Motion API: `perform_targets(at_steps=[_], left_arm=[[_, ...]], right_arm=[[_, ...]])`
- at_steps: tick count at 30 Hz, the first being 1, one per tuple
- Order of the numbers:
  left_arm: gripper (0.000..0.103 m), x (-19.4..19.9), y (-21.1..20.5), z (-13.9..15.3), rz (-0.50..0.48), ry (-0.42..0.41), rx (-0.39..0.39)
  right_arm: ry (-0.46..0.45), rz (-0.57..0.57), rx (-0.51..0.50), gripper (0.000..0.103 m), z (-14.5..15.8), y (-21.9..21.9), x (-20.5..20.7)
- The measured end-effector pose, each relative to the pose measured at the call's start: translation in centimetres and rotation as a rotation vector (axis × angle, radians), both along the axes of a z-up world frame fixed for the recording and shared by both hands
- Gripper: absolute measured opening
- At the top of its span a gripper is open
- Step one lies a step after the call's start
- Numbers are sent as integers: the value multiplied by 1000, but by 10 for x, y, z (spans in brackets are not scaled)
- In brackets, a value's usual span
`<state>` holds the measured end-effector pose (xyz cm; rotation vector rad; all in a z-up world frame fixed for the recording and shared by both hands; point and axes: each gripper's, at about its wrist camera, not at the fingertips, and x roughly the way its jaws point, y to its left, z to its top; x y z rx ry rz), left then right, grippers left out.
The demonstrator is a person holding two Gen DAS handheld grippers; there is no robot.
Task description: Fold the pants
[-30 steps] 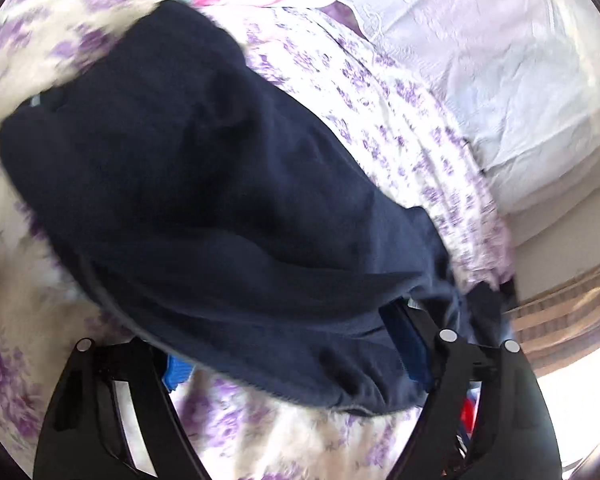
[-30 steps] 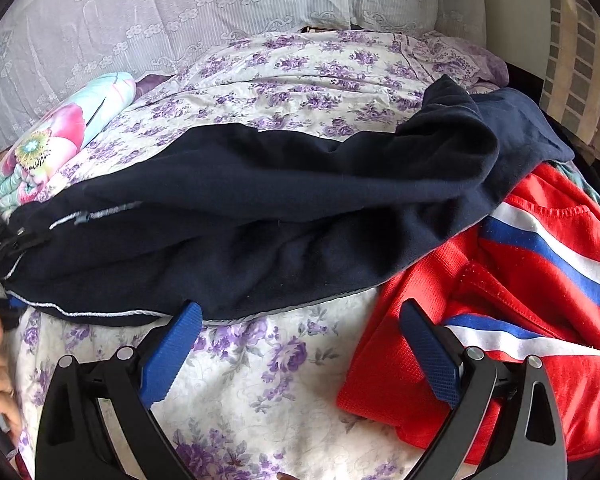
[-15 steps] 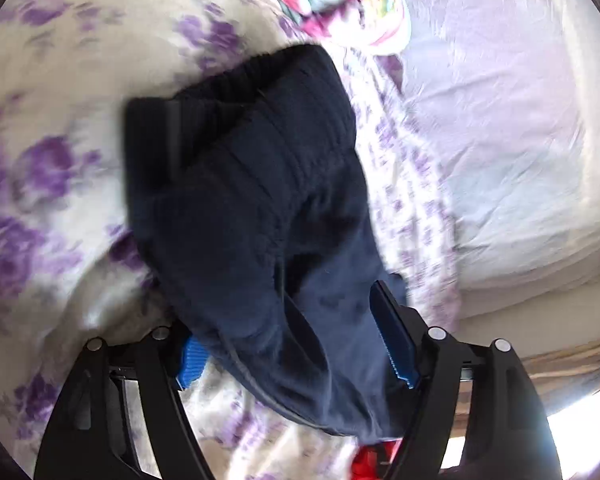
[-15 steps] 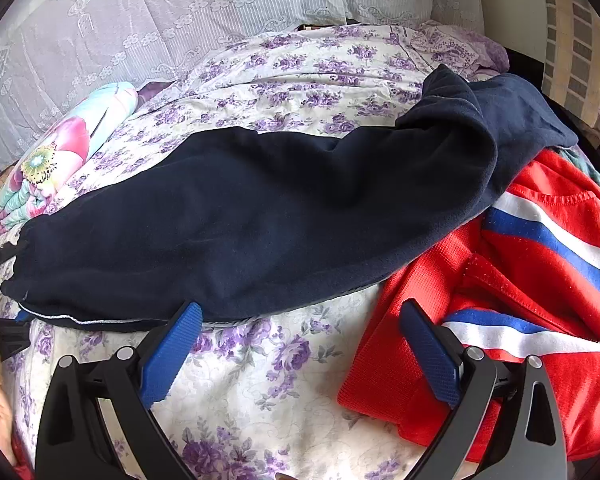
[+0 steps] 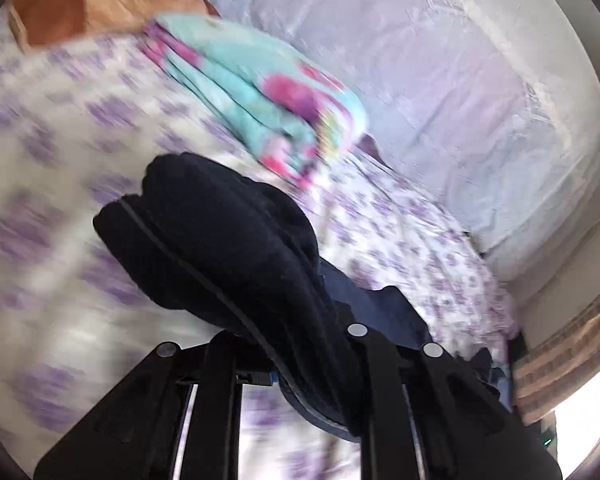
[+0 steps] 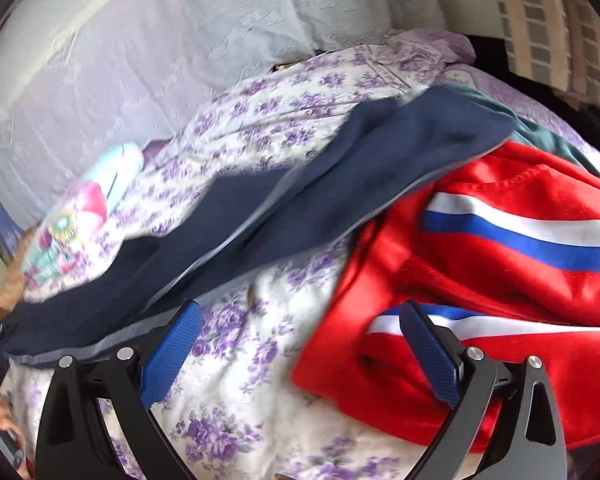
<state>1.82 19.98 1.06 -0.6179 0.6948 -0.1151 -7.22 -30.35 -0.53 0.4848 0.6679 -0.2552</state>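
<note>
The dark navy pants (image 5: 228,248) hang bunched over my left gripper (image 5: 288,360), which is shut on their fabric near one end and holds it above the bed. In the right wrist view the pants (image 6: 300,200) stretch flat across the flowered bedspread (image 6: 260,380), from lower left to upper right. Their far end lies over a red garment (image 6: 500,280). My right gripper (image 6: 300,344) is open and empty, low over the bedspread between the pants and the red garment.
A red garment with white and blue stripes lies at the right. A folded turquoise and pink cloth (image 5: 260,96) lies near the pale pillows (image 5: 460,80). A brown box (image 5: 80,12) sits at the far left. A striped curtain (image 6: 548,24) hangs at the right.
My left gripper has closed tighter on the pants and pulled them away, stretching them out long. The right gripper has tilted and stayed open.
</note>
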Motion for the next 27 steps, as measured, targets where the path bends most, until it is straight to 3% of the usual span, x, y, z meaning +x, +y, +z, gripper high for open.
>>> perform_targets(at_steps=[2,5,7,10,13,15,19,22,23,24,25,27], left_arm=[[13,-8,33,-8,65,62,54],[13,-25,94,-32,123,132,-41],[13,-35,125,-38,164,126,-80],[13,-55,147,-36,186,97,-43],[13,-66,165,-31,210,86,-57],[13,-69,174,-30,228,89,-26],[17,-61,170,-45,221,175,48],[22,-59,154,-51,229,195,180],[22,-58,150,-51,228,193,212],[22,-57,148,-51,227,192,226],[22,-56,149,-50,224,190,226],[22,-56,150,-48,213,185,220]], right_arm=[[6,11,119,100,-4,-13,8],[52,73,195,100,-12,0,24],[112,130,165,100,-17,23,33],[138,181,187,100,-23,45,34],[163,236,359,100,-34,57,29],[156,236,454,100,-45,63,24],[169,168,397,100,-54,60,55],[198,145,319,100,-48,64,84],[214,152,266,90,-48,67,93],[234,144,179,70,-47,70,100],[244,162,89,61,-46,75,104],[224,240,0,27,-41,84,101]])
